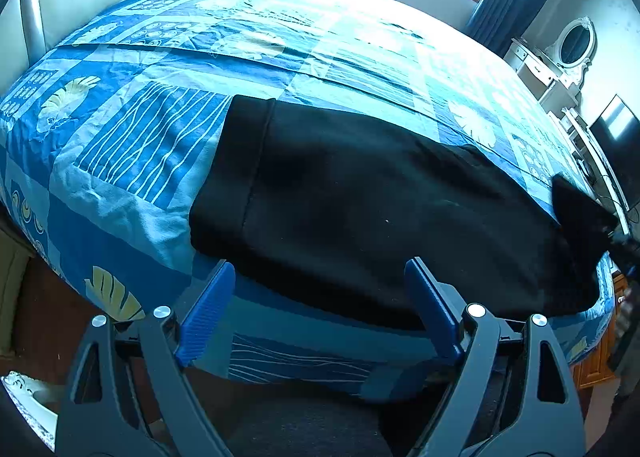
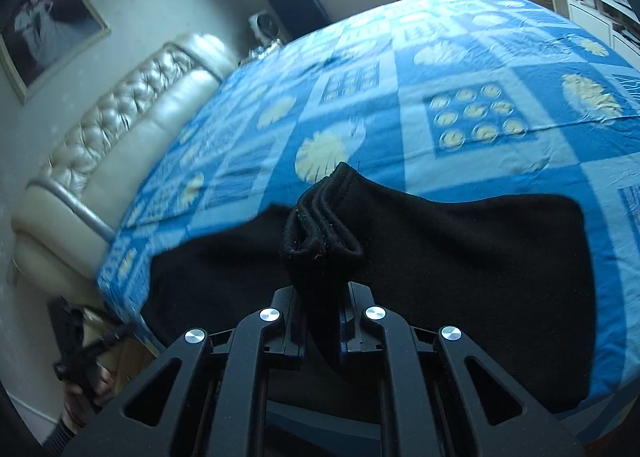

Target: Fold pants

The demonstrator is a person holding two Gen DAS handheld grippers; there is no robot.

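You are pinching a bunched hem of the black pants (image 2: 440,257) in your right gripper (image 2: 322,293), jaws nearly shut on the cloth, which is rising toward twelve o'clock from them. Your left gripper (image 1: 320,309) is hanging wide open and empty over the near bed (image 1: 132,161) edge. The pants are lying along that edge, long axis running nine to three, waistband (image 1: 232,173) at ten o'clock from the left jaws, the nearer hand.

Left wrist view: looking steeply down past wide-set jaws, close over the bed (image 1: 120,161) edge. Right wrist view: tilted, close behind pinched jaws. Shared: black pants (image 1: 360,209) (image 2: 460,257), patterned bedspread beyond the jaws.
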